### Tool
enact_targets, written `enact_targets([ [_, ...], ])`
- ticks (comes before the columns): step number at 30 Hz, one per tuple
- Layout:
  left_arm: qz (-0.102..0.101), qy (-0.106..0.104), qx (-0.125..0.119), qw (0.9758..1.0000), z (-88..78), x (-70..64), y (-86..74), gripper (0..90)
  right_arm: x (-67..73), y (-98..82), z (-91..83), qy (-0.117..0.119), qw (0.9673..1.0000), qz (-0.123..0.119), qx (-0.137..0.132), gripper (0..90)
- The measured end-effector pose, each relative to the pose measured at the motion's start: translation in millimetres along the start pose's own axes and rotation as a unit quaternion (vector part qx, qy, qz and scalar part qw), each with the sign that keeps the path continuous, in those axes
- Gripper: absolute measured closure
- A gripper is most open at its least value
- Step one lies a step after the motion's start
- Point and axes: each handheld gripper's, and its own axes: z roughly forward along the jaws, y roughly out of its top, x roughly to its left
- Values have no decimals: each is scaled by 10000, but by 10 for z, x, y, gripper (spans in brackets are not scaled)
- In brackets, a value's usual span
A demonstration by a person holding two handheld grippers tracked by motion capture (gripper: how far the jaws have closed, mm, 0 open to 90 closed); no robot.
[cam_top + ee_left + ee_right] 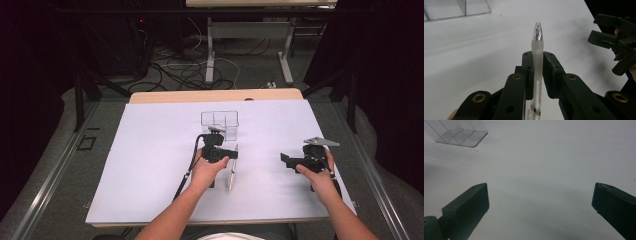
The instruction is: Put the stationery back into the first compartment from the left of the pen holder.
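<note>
One pen [537, 53] lengthwise between jaws, tip pointing away.

High view: fixed above person's side, looks fwd & down over whole worktop [150, 150]. Both gripper views: low, close to the sheet, looking along own jaws. All three share the clear organizer [220, 122] [456, 8] [459, 133].
</note>
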Motion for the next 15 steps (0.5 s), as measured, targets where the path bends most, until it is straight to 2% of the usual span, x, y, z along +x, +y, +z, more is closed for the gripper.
enact_targets([
  [4, 1, 50, -89, 9999, -48, 9, 44, 804, -1, 1, -3, -21, 10000, 60, -6, 0],
  [6, 98, 58, -97, 9999, -73, 26, 70, 804, -3, -2, -2, -25, 10000, 40, -3, 0],
  [10, -25, 88, -249, 9996, -116, 5, 106, 804, -2, -7, -1, -34, 10000, -16, 13, 0],
  [11, 115, 112, -237, 9996, -135, 21, 120, 804, 0, -7, -1, -28, 10000, -28, 12, 0],
  [15, 232, 171, -345, 9990, -167, 20, 159, 804, 7, -11, 0, 3, 10000, -25, 25, 0],
])
